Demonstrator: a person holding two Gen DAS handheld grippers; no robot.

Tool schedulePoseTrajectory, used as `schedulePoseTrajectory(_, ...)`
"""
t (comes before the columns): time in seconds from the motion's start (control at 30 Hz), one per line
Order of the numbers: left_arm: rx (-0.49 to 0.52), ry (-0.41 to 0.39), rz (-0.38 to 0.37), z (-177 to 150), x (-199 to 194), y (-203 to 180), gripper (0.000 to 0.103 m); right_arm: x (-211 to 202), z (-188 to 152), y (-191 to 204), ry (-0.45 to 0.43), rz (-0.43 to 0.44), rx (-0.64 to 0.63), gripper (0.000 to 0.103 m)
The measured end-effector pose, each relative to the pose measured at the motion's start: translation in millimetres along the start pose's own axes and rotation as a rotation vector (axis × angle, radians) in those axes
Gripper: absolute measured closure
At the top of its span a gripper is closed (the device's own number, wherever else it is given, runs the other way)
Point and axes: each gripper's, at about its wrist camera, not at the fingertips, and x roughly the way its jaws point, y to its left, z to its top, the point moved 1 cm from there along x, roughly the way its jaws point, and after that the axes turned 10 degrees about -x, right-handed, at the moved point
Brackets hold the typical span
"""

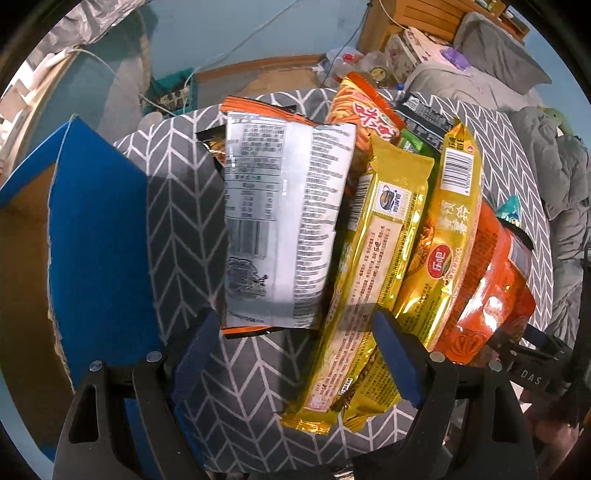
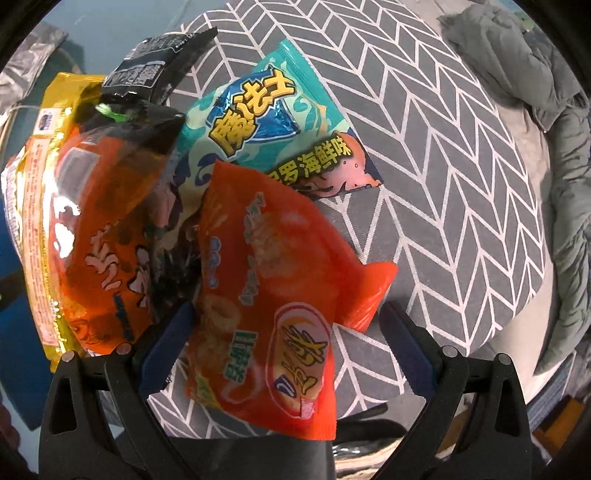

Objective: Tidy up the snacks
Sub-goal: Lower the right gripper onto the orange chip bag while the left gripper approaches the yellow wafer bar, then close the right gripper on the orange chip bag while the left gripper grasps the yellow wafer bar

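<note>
Several snack packets lie piled on a round grey herringbone cushion (image 1: 177,229). In the left wrist view my left gripper (image 1: 295,354) is open, its fingers either side of the near ends of a silver-backed packet (image 1: 284,221) and a long gold packet (image 1: 369,280). A second gold packet (image 1: 447,243) and an orange-red packet (image 1: 491,291) lie to the right. In the right wrist view my right gripper (image 2: 288,343) is open around an orange ring-snack packet (image 2: 273,295). A teal seafood packet (image 2: 280,122) lies behind it, and a red-orange packet (image 2: 107,229) lies to the left.
A blue cardboard box (image 1: 99,243) stands open at the cushion's left edge. A black packet (image 2: 155,66) tops the pile. Grey bedding (image 1: 561,177) lies to the right, with clutter and a wooden frame (image 1: 413,22) behind. The cushion's right half (image 2: 443,184) carries no packets.
</note>
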Motion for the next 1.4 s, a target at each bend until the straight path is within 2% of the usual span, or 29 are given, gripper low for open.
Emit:
schedulePoseTrajectory(0.2, 0.028, 0.020, -0.010, -0.9, 3.3, -8.8, 0.017, -19.1, -5.0, 10.4, -0.007, 0.001, 0.012, 0.003)
schedulePoseTrajectory(0.47, 0.028, 0.020, 0.014, 0.7, 14.5, -19.5, 0.017, -7.4, -10.9, 7.1, 0.017, -0.005, 0.017, 0.003)
schedulePoseTrajectory(0.77, 0.023, 0.025, 0.066, 12.9, 32.7, -22.5, 0.017, 5.3, -5.3, 18.9, 0.018, -0.107, -0.016, 0.004)
schedulePoseTrajectory(0.87, 0.023, 0.021, 0.074, 13.5, 32.7, -24.2, 0.018, 2.0, -7.6, 28.7, 0.012, -0.115, -0.034, 0.011)
schedulePoseTrajectory(0.93, 0.027, 0.019, 0.077, 11.6, 31.9, -26.5, 0.021, -3.5, -10.5, 30.4, -0.002, -0.114, -0.045, 0.021)
schedulePoseTrajectory(1.0, 0.037, 0.020, 0.086, 8.6, 30.9, -27.4, 0.027, -14.1, -13.0, 27.3, -0.011, -0.110, -0.054, 0.038)
schedulePoseTrajectory(1.07, 0.046, 0.023, 0.091, 1.7, 26.9, -30.5, 0.034, -23.3, -11.7, 27.9, -0.013, -0.106, -0.059, 0.047)
schedulePoseTrajectory(1.2, 0.050, 0.019, 0.066, -4.6, 19.3, -31.7, 0.044, -35.7, -14.1, 14.0, -0.019, -0.061, -0.037, 0.051)
schedulePoseTrajectory(1.4, 0.026, 0.016, 0.007, -9.6, 6.4, -25.1, 0.051, -49.1, -23.1, -8.7, -0.022, 0.001, -0.006, 0.052)
